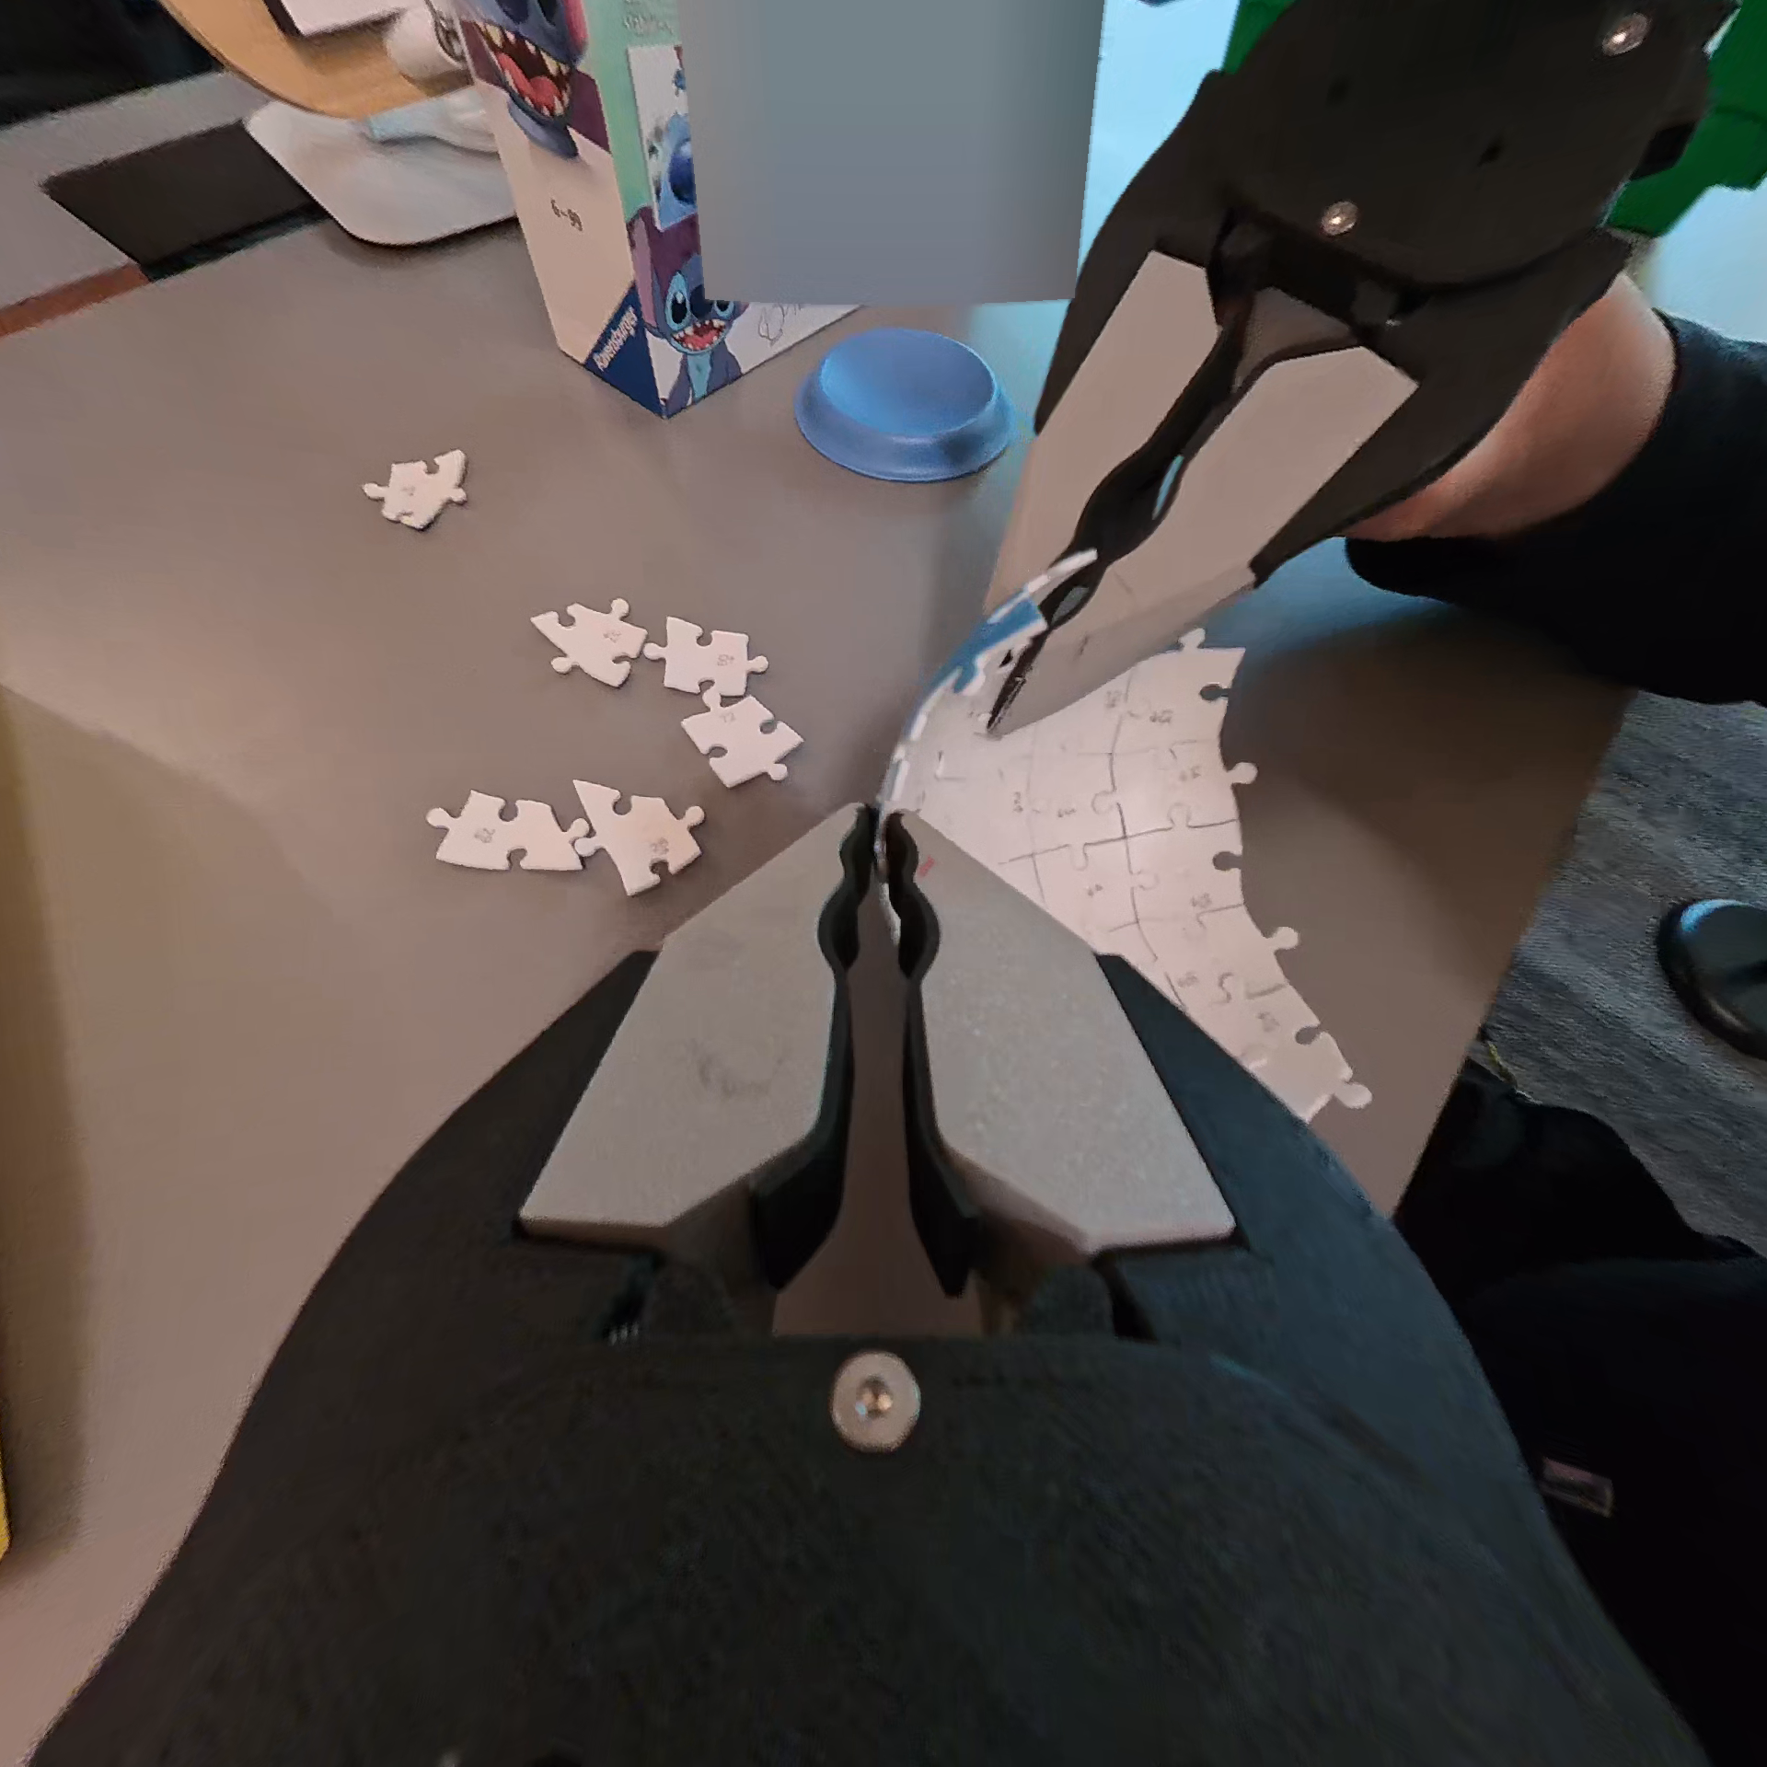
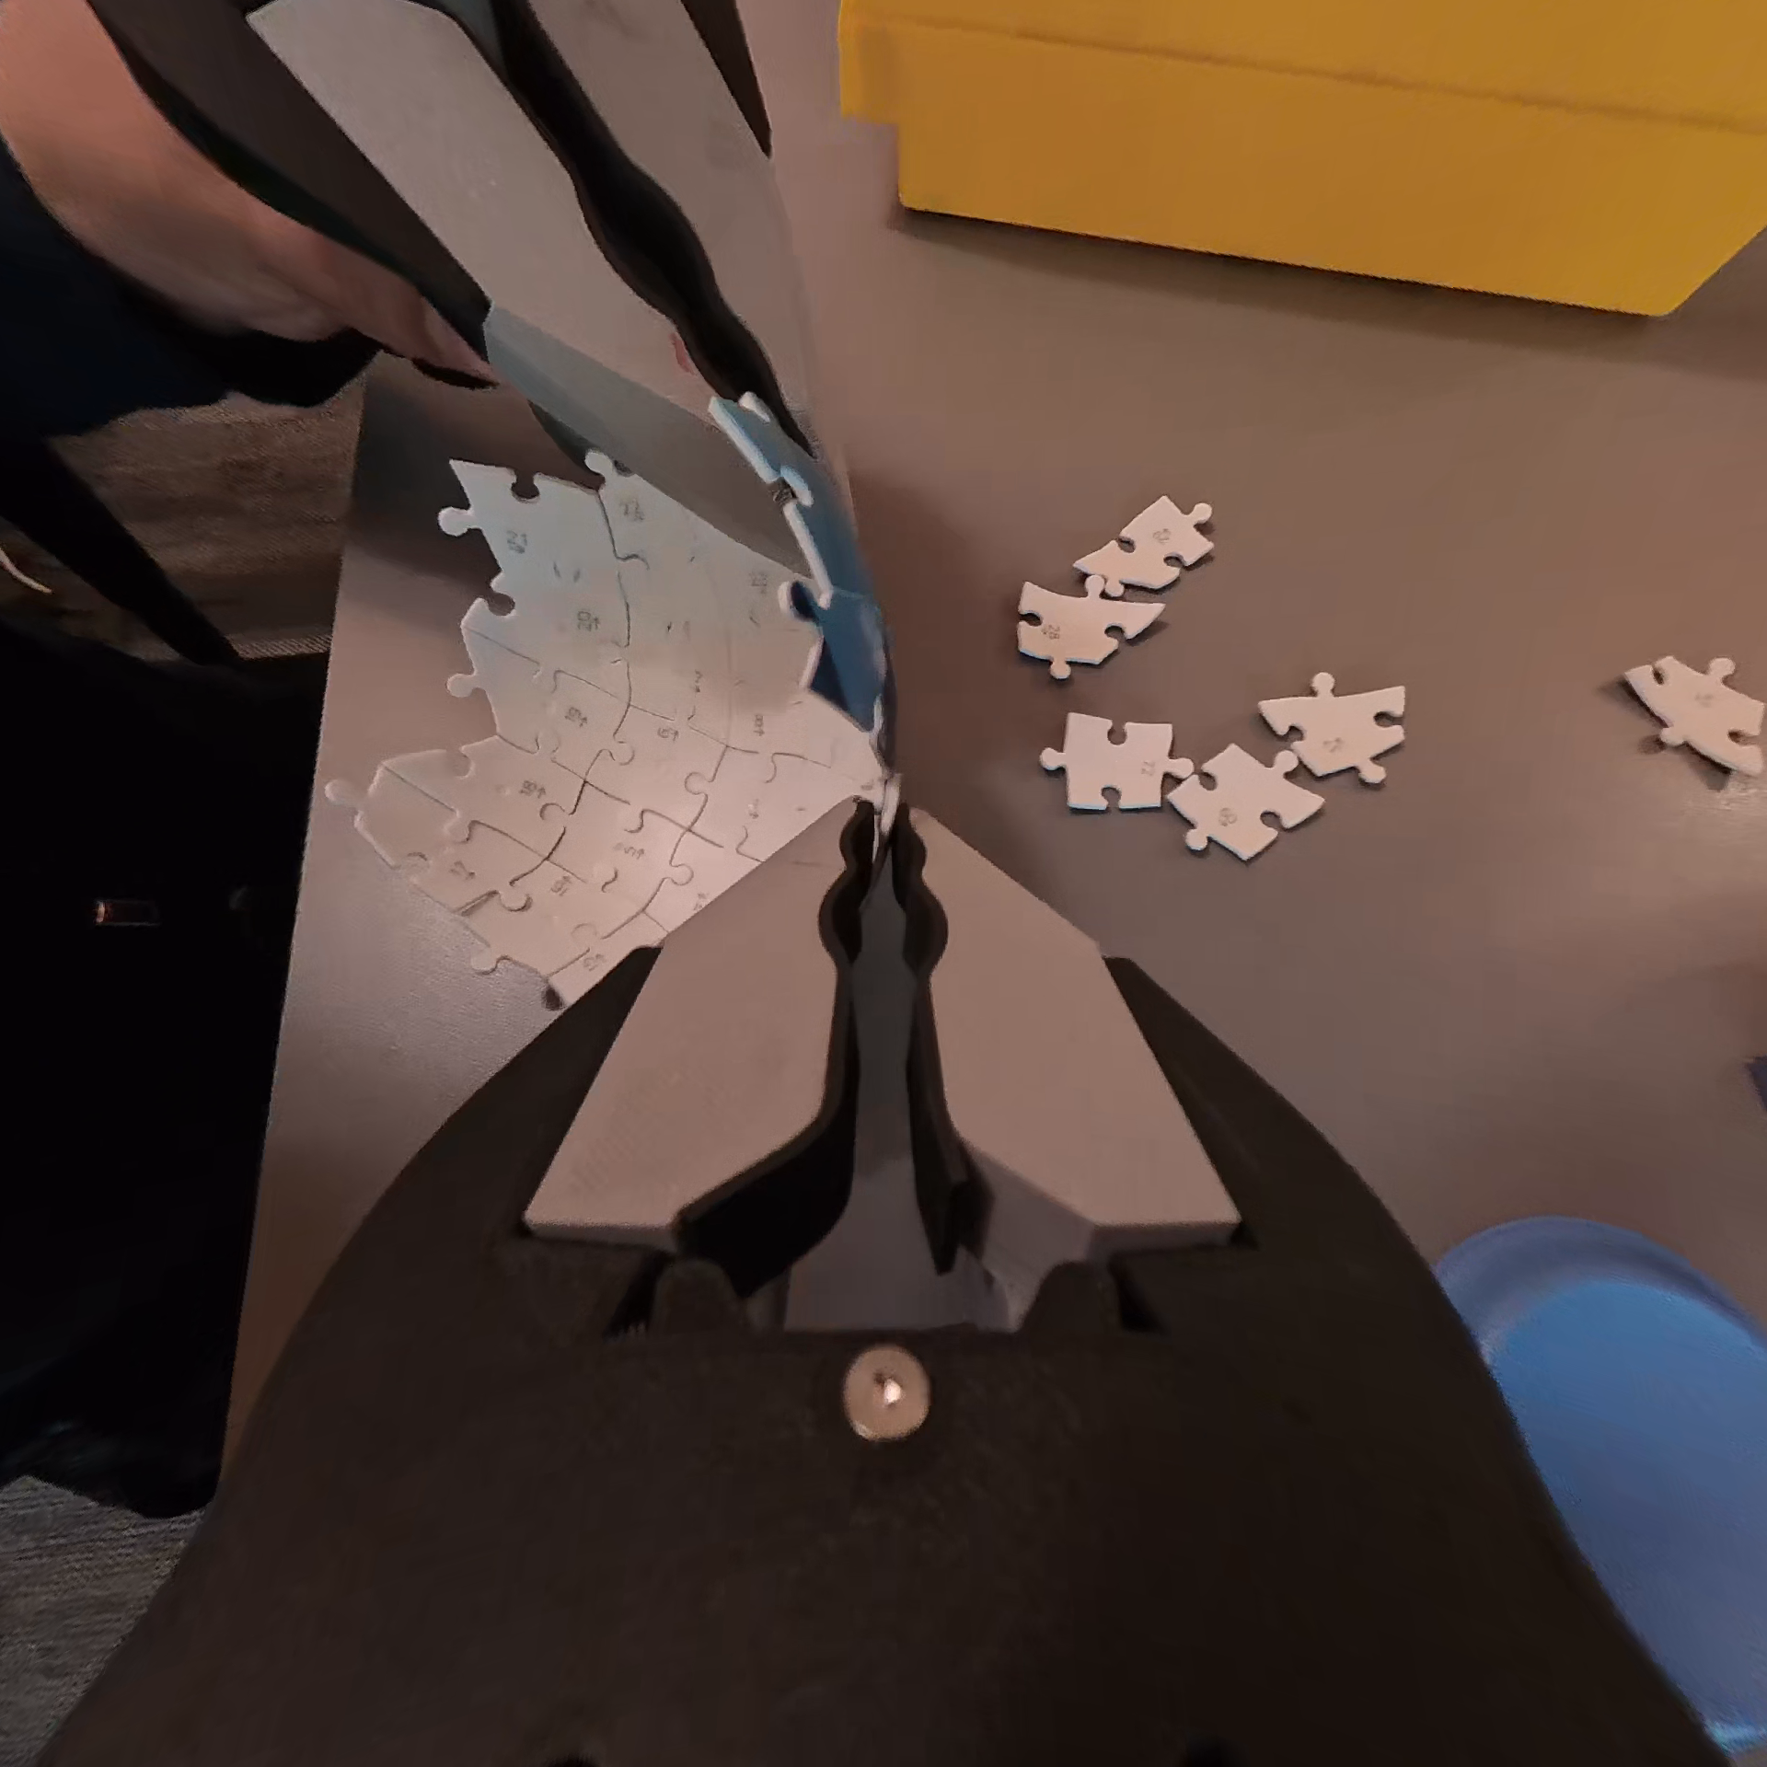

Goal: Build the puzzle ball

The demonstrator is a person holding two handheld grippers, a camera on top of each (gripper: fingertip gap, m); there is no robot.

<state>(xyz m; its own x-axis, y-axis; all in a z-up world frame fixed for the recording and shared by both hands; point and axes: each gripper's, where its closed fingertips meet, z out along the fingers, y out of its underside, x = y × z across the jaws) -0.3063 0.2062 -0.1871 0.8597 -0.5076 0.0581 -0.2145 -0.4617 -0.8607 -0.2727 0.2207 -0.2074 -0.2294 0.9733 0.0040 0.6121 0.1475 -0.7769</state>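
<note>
Left wrist view: both your claws, left claw and right claw, pinch the curved shell. Part is joined; loose pieces wait at nine o'clock on the table.

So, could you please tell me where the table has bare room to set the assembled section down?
Bare grey table lies left of the loose pieces, and between them and the yellow box. It is crowded around the blue stand and puzzle carton.

Loose pieces left of puzzle shell.
</note>
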